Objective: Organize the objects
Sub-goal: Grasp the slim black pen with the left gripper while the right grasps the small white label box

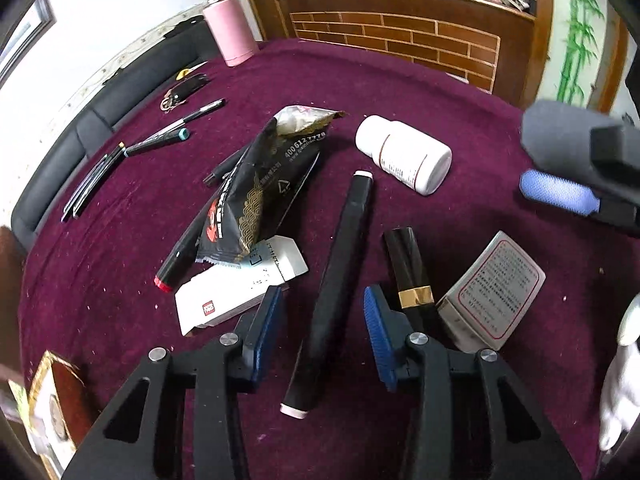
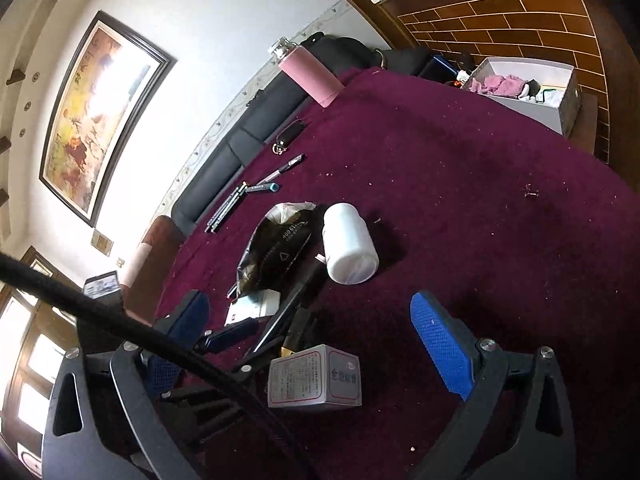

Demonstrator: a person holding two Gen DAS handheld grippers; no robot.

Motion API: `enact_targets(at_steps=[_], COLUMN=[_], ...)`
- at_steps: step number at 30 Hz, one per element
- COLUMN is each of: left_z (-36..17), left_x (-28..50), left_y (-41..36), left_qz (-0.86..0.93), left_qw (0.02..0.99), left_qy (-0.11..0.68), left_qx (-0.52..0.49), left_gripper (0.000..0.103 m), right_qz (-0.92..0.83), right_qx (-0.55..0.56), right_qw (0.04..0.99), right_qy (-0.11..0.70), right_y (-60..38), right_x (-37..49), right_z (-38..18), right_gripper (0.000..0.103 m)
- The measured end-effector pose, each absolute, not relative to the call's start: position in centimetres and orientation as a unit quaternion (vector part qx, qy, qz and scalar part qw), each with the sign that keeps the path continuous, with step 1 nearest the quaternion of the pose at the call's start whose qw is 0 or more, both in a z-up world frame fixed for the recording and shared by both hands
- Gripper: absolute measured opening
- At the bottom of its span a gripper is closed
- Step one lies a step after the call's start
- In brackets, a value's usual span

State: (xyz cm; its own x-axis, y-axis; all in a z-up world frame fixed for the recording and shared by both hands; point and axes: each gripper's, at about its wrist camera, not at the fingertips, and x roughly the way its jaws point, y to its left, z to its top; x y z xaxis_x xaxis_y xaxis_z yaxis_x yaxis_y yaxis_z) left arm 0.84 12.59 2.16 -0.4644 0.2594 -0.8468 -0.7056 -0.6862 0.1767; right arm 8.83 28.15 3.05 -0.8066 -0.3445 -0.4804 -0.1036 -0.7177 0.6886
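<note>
My left gripper (image 1: pixel 324 320) is open, its blue pads on either side of a long black marker (image 1: pixel 336 280) that lies on the maroon cloth (image 1: pixel 440 96). Beside it lie a black tube with a gold band (image 1: pixel 410 270), a grey box with red-framed text (image 1: pixel 496 288), a white bottle (image 1: pixel 404 154), a black snack bag (image 1: pixel 260 184) and a white card box (image 1: pixel 236 292). My right gripper (image 2: pixel 308 332) is open above the grey box (image 2: pixel 316 378), near the white bottle (image 2: pixel 348 246). The right gripper also shows in the left wrist view (image 1: pixel 560 190).
A pink flask (image 1: pixel 230 28) stands at the far edge. Pens (image 1: pixel 176 128), a key case (image 1: pixel 184 86) and dark sticks (image 1: pixel 92 184) lie at the left. A white box with cloths (image 2: pixel 528 88) sits far right. A black cable (image 2: pixel 120 320) crosses the right wrist view.
</note>
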Motion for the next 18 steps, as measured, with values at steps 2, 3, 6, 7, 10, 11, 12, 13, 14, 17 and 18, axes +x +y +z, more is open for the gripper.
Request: enact_targets(at_steps=[2, 3, 6, 7, 10, 11, 12, 13, 14, 17, 18], left_z=[2.0, 2.1, 2.5, 2.6, 3.1, 3.3, 3.3, 3.1, 3.0, 2.4, 2.3], left_x=[1.1, 1.4, 2.8, 3.1, 4.4, 4.9, 5.1, 5.3, 5.4, 4.7, 4.3], left_y=[11.6, 10.9, 8.3, 7.1, 3.5, 2.3, 1.7, 1.3, 1.1, 1.9, 2.5], left_qz=[0.809, 0.81, 0.817, 0.82, 0.829, 0.832, 0.832, 0.831, 0.832, 0.834, 0.834], left_qw=[0.319, 0.32, 0.316, 0.31, 0.288, 0.283, 0.28, 0.278, 0.272, 0.265, 0.266], left_qy=[0.229, 0.212, 0.189, 0.179, 0.158, 0.147, 0.142, 0.14, 0.142, 0.151, 0.156], left_qx=[-0.438, -0.443, -0.443, -0.447, -0.452, -0.455, -0.458, -0.461, -0.462, -0.46, -0.458], left_gripper=[0.012, 0.012, 0.012, 0.011, 0.012, 0.012, 0.012, 0.012, 0.012, 0.014, 0.018], right_qz=[-0.874, -0.875, -0.877, -0.879, -0.882, -0.882, -0.884, -0.886, -0.889, -0.897, -0.901], right_qx=[0.308, 0.31, 0.318, 0.322, 0.336, 0.344, 0.35, 0.356, 0.36, 0.383, 0.388], right_qw=[0.069, 0.068, 0.069, 0.069, 0.079, 0.081, 0.083, 0.085, 0.083, 0.058, 0.048], right_qy=[-0.369, -0.366, -0.354, -0.345, -0.322, -0.31, -0.299, -0.285, -0.271, -0.211, -0.188], right_y=[28.1, 28.0, 27.5, 27.3, 26.3, 25.9, 25.4, 24.9, 24.4, 22.8, 22.3], right_x=[8.7, 8.7, 8.5, 8.4, 8.0, 7.9, 8.0, 8.1, 8.3, 8.5, 8.5], right_z=[2.9, 2.9, 2.9, 3.0, 3.1, 3.1, 3.2, 3.4, 3.6, 4.0, 4.1], right_gripper=[0.102, 0.102, 0.102, 0.102, 0.102, 0.102, 0.102, 0.102, 0.102, 0.102, 0.102])
